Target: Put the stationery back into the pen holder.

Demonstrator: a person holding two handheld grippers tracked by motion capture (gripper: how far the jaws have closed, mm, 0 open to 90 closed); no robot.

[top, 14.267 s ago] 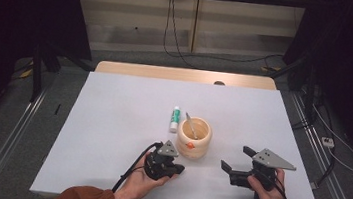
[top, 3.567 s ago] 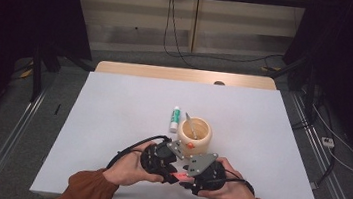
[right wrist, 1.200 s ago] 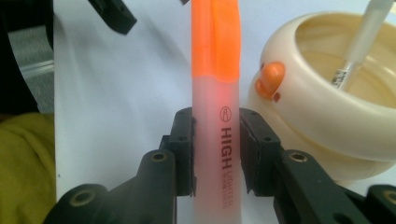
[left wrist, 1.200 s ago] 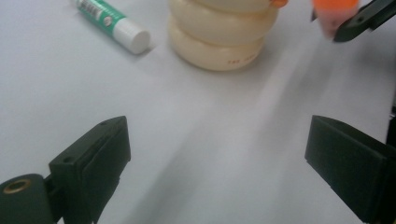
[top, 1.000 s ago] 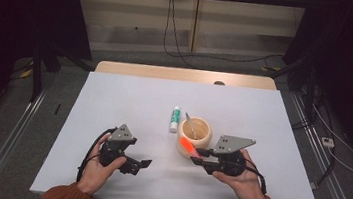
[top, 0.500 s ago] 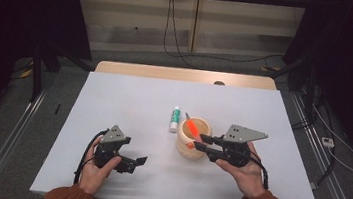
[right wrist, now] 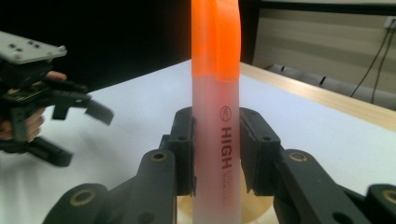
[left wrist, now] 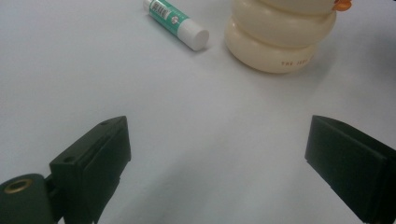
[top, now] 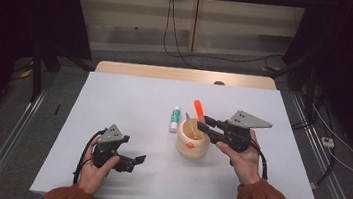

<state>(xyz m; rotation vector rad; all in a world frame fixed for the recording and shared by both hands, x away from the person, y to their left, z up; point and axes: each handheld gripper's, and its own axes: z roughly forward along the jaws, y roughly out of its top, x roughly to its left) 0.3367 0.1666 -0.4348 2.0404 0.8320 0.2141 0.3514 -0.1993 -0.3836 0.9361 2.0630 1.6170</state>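
The right gripper (top: 201, 124) has lifted over the cream cup (top: 192, 142) since a second ago, jaws pinching an orange-capped highlighter (right wrist: 216, 116) upright. Its lower end seems to be right at the cup's mouth, though that part is hard to see. The left gripper (top: 138, 159) rests low over the tabletop (top: 129, 99), jaws spread. Lowering the highlighter in looks next.

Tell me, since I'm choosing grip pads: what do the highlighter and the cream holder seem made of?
Highlighter: probably plastic, with a frosted translucent barrel, printed lettering and a glossy orange cap; the right gripper clamps it. Holder: smooth, softly glossy stacked rings, likely glazed ceramic or moulded plastic; the look leaves it open.
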